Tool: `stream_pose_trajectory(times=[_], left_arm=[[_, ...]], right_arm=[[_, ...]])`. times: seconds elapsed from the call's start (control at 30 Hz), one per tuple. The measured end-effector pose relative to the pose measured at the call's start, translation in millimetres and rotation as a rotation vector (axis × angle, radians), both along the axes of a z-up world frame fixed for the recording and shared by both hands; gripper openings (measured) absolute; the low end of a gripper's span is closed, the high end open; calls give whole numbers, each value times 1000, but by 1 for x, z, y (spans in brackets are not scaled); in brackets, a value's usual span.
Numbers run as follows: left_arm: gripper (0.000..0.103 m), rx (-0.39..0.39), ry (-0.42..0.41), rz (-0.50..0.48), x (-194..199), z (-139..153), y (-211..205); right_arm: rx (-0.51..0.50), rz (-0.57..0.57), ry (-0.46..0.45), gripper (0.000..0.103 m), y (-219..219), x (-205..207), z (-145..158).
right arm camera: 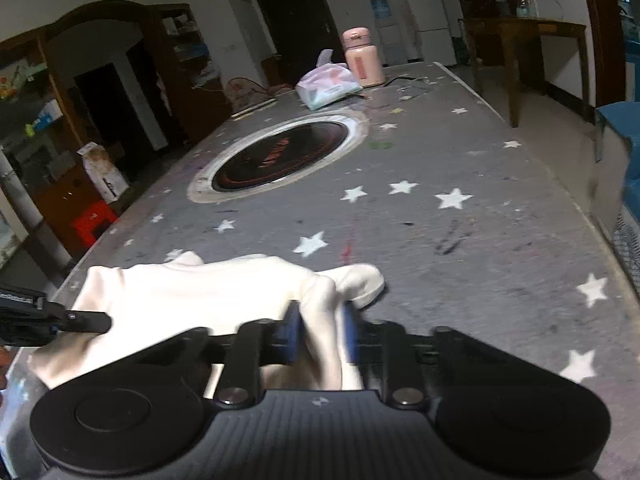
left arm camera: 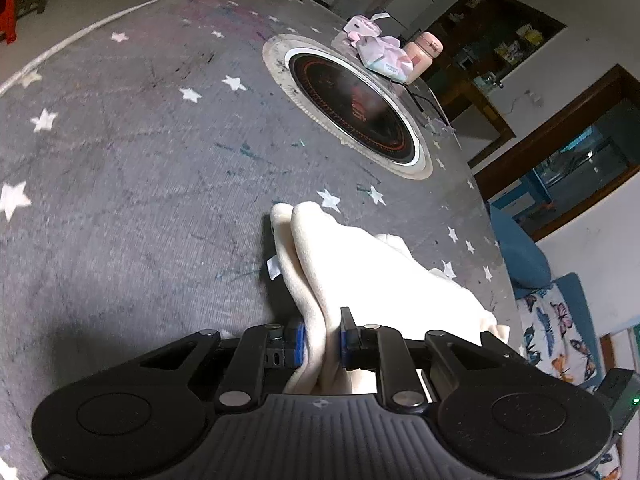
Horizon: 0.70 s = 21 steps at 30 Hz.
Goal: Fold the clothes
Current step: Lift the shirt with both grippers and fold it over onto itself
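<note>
We found the left gripper [left arm camera: 322,340] with its blue-padded fingers [left arm camera: 295,344] clamped on a bunched fold of the cream-white fleece garment [left arm camera: 360,264]. The right gripper [right arm camera: 320,334] likewise had its fingers [right arm camera: 291,334] pinched on a gathered ridge of the same cloth [right arm camera: 208,292]; no gap showed between pads and fabric on either side. In the right wrist view we noted the left gripper's black tip [right arm camera: 86,322] entering from the left edge, at the cloth's near-left part. The garment lay crumpled on the near part of the grey star-printed surface [left arm camera: 120,200], a small white tag [left arm camera: 273,269] showing at its edge. Farther out we saw a round black cooktop with a pale ring [right arm camera: 280,156] set into the surface. Beyond it stood a pink lidded flask [right arm camera: 362,60], with a pink-and-white soft packet [right arm camera: 328,86] just beside it.
</note>
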State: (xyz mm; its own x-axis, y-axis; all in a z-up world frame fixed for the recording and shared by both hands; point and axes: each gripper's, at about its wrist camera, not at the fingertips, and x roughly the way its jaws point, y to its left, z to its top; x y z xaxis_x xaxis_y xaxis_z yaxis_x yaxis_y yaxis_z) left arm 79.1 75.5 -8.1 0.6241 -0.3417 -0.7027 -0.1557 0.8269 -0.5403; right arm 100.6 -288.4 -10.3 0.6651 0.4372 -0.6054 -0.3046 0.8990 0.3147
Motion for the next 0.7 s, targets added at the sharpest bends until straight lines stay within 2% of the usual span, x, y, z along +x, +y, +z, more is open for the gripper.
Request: stream_pose_trajectory(times=[0.03,0.27,0.47,0.7], left_arm=[[16,11,-5,-7,1,2,-1],[15,50,-45,-69,19,24,-17],[15,91,-74,-152,46,41,-52],[15,111,-108,-219,85,52,-96]], right_arm=[[1,2,-8,12,1,-2,2],[-3,2,-81,10,-7,-8,36],[-35,-41,-142,10,-25,-1,62],[-83,-116,-173,10,-53,20,79]])
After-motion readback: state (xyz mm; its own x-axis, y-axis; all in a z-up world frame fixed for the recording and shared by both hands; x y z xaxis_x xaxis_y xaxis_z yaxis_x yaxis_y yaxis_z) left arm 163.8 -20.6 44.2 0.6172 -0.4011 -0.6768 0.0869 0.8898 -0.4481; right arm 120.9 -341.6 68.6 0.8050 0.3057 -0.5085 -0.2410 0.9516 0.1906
